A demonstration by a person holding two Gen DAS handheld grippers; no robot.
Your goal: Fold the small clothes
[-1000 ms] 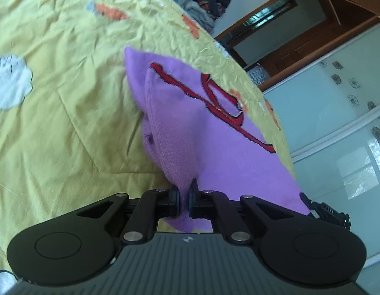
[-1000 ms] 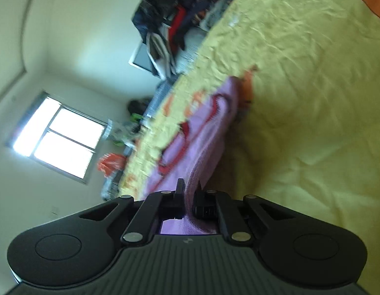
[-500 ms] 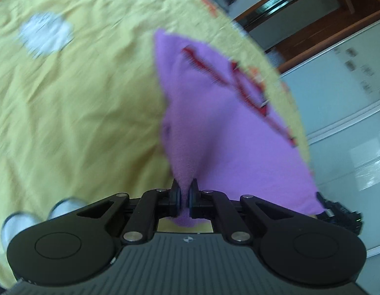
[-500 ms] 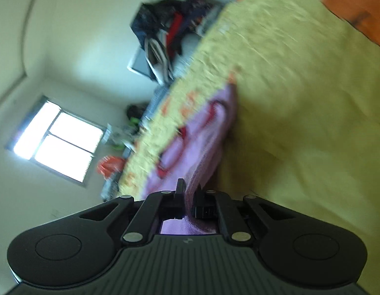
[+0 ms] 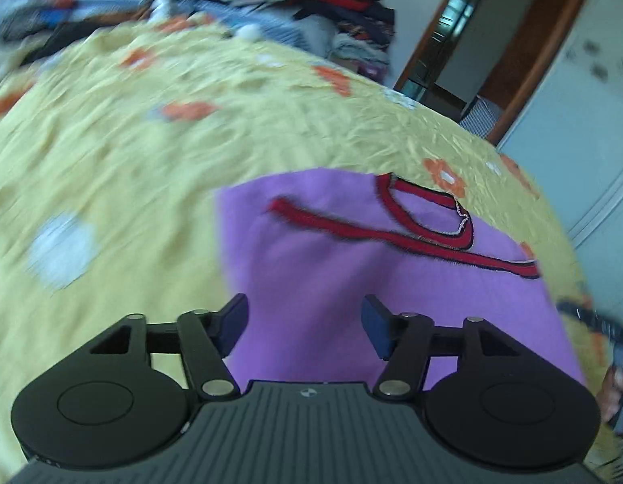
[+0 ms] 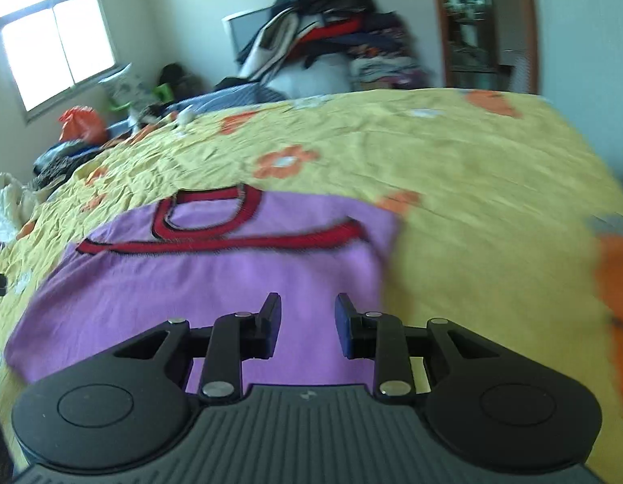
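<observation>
A small purple top [image 5: 351, 266] with red and black trim lies flat on the yellow flowered bedspread [image 5: 130, 153]. It also shows in the right wrist view [image 6: 214, 282], folded over with its neckline at the far side. My left gripper [image 5: 304, 324] is open and empty just above the top's near edge. My right gripper [image 6: 305, 318] is open and empty above the top's near right part. The right gripper's body shows at the right edge of the left wrist view [image 5: 617, 363].
A pile of dark clothes [image 6: 331, 24] stands beyond the bed's far edge by the wall. A wooden door frame [image 5: 513, 52] is at the right. An orange bag [image 6: 81, 123] and other items lie under the window at the left.
Both grippers have let go of the purple top and opened. They have swung round level and drawn back over its near edge. The top now lies flat on the bed.
</observation>
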